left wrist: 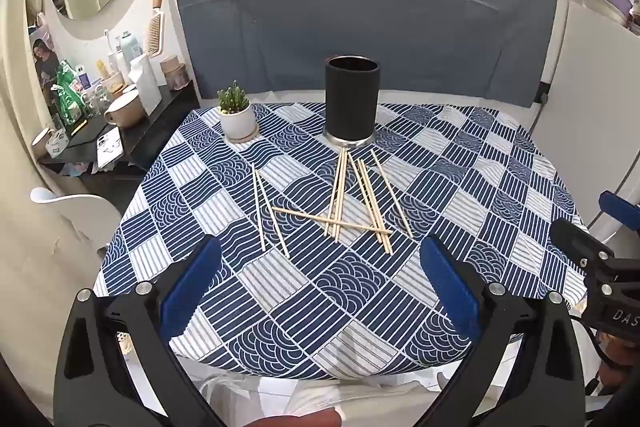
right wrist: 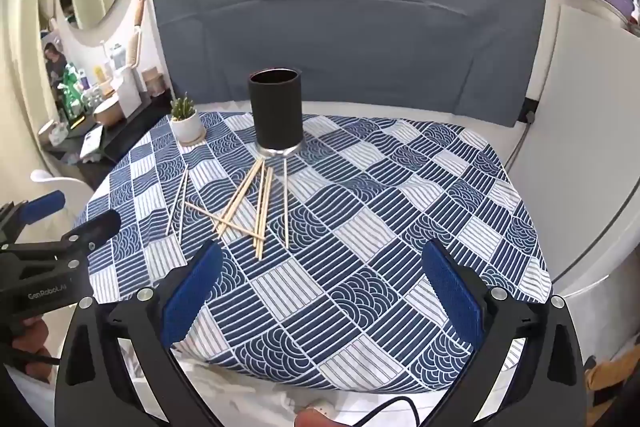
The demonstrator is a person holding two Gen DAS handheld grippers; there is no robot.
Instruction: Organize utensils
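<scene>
Left wrist: scattered chopsticks (left wrist: 340, 203), seemingly loose.

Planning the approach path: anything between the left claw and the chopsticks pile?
Nothing: in the left wrist view only bare patterned tablecloth lies between the open left claw and the chopsticks.

The left gripper (left wrist: 320, 259) has its jaws wide apart, and nothing is between the two blue pads (left wrist: 192, 291). It points forward and tilts downward. The right gripper (right wrist: 322, 263) stands the same way: jaws wide, pads (right wrist: 450, 295) bare, tilted downward. Each gripper shows at the outer side of the other's jaws, so the two are side by side, apart from each other.
</scene>
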